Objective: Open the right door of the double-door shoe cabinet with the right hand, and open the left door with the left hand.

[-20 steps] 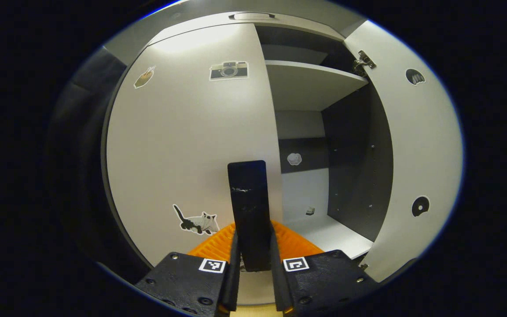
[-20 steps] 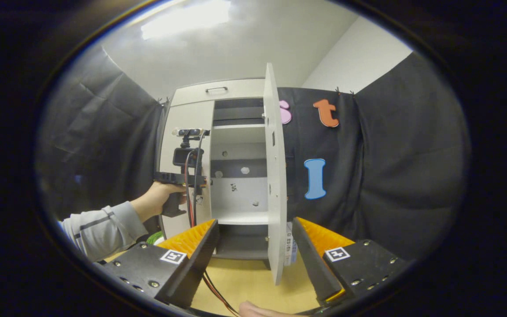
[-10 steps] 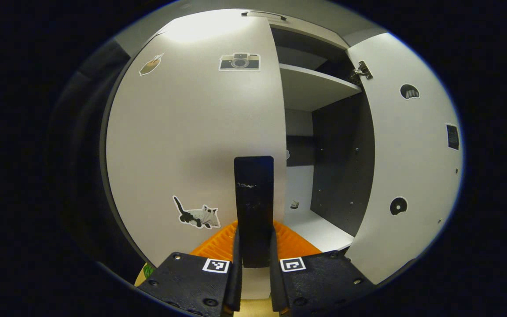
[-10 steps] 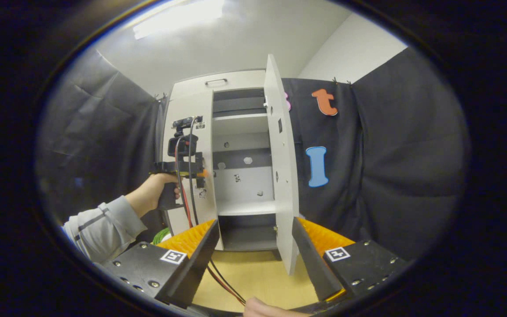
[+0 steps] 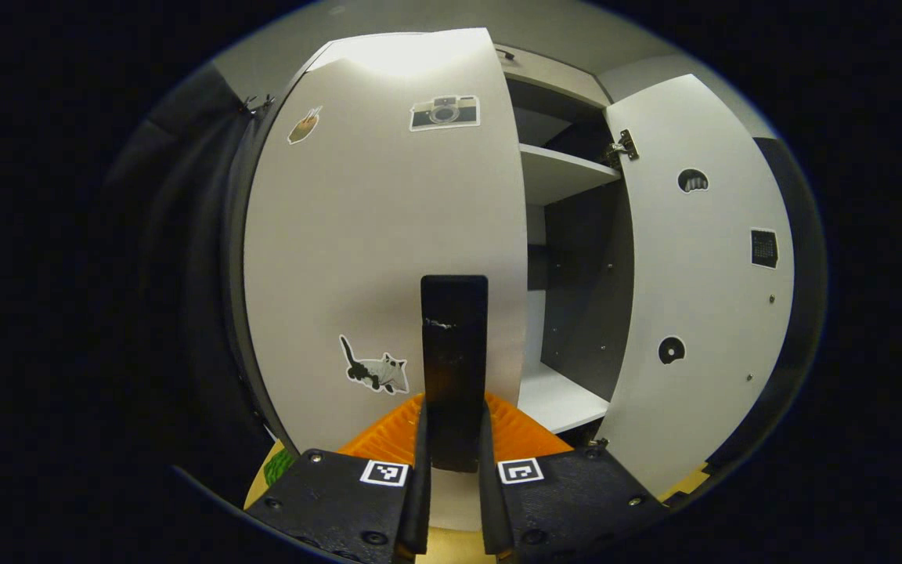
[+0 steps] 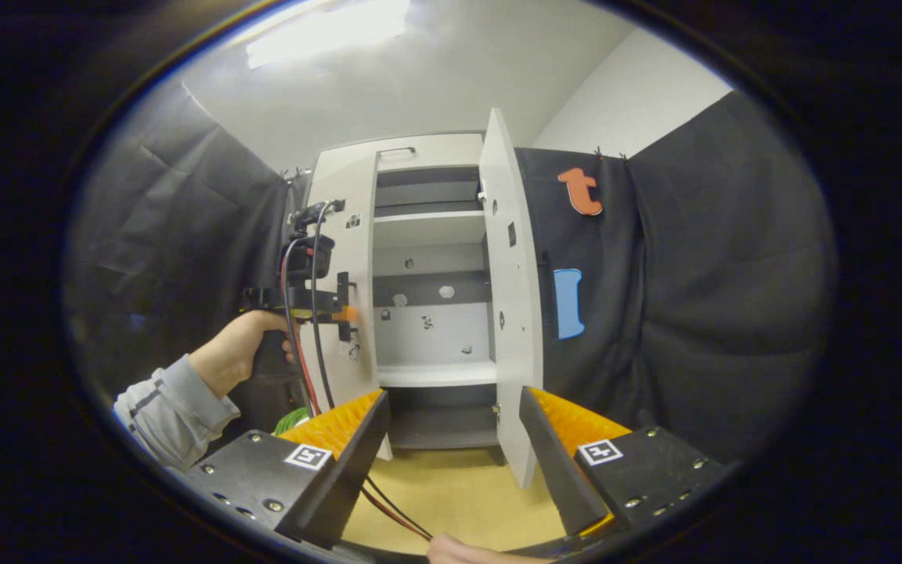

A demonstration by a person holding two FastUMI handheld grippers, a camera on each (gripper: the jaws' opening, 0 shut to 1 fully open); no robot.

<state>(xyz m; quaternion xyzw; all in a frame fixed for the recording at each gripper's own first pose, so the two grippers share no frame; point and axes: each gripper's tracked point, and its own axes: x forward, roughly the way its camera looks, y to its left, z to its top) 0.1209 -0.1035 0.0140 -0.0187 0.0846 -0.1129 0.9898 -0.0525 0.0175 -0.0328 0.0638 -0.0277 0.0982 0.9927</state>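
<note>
Against the black cloth wall stands the white double-door shoe cabinet (image 6: 427, 305), the landmark for all that follows. Its right door (image 6: 512, 298) hangs swung well out, edge-on toward the right gripper view. Its left door (image 5: 388, 251), a white panel with camera, cat and hand stickers, is partly swung out from the cabinet front.

Left tool (image 5: 451, 462): fingers closed narrow on the black upright handle (image 5: 454, 345) at the left door's free edge, both pressing on it. In the right gripper view the same tool (image 6: 318, 301) shows at the cabinet's left front, held by a hand (image 6: 243, 348) in a grey sleeve.

Right tool (image 6: 451, 439): fingers spread wide, holding nothing, well back from the cabinet.

Step in hand, by my reading: draw the left door open. Best done by pulling along the door's arc about its left hinge, wrist turning with the panel so the handle does not twist out of the grip; steady pull, no jerk.

Around: white shelves (image 5: 564, 168) and dark inner wall inside the cabinet; red and black cables (image 6: 306, 345) trailing from the left tool; the tan worktop (image 6: 451, 501) below the cabinet. Likely snags: cables catching the door edge, cloth wall left of the cabinet limiting the swing.
</note>
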